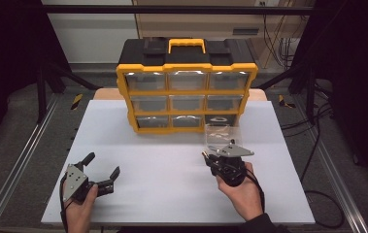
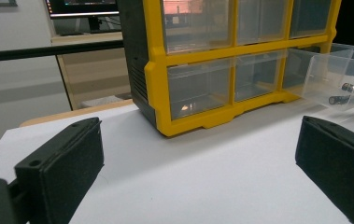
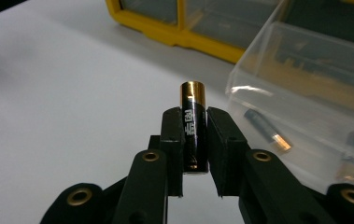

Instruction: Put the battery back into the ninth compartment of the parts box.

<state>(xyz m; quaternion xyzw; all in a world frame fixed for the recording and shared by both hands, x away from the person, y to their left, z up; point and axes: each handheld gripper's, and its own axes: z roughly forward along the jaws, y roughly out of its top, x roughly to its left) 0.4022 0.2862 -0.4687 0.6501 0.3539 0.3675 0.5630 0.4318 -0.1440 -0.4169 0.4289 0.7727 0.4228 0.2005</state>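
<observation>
1. The right gripper (image 3: 194, 140) has its two black jaws closed tight on a battery (image 3: 194, 128), one pad on each long side.
2. The battery's long axis runs along the jaws, pointing away from the hand. Its far end sticks out past the fingertips; its near end sits down between the pads.
3. It is a slim black cylinder with a gold band at the far end, a thinner gold ring at the near end, and small pale lettering along its side.
4. In the high view the right gripper (image 1: 215, 158) is above the white table (image 1: 147, 145), and the battery's tip shows as a small gold point at its left front.
5. Just past the fingertips, to their right in the right gripper view, a clear plastic drawer (image 3: 305, 93) stands on the table. More batteries (image 3: 268, 130) lie loose on its floor.
6. The left gripper (image 1: 103, 167) is well apart from the right one, near the table's front left. Its jaws are spread wide with nothing between them.
7. Beyond both grippers stands a yellow and black organizer (image 1: 186, 90) with three rows of clear drawers and a yellow handle (image 1: 186, 44) on top. Its lower right slot is open and dark, and the clear drawer (image 1: 222, 136) stands just in front of it.
8. The table is plain matte white, with a light wooden board (image 1: 106, 94) showing at its far edge.
9. Around it run dark metal frame rails (image 1: 16, 160), grey floor and trailing cables (image 1: 317, 145), with a pale wall (image 1: 89, 29) farthest back.
</observation>
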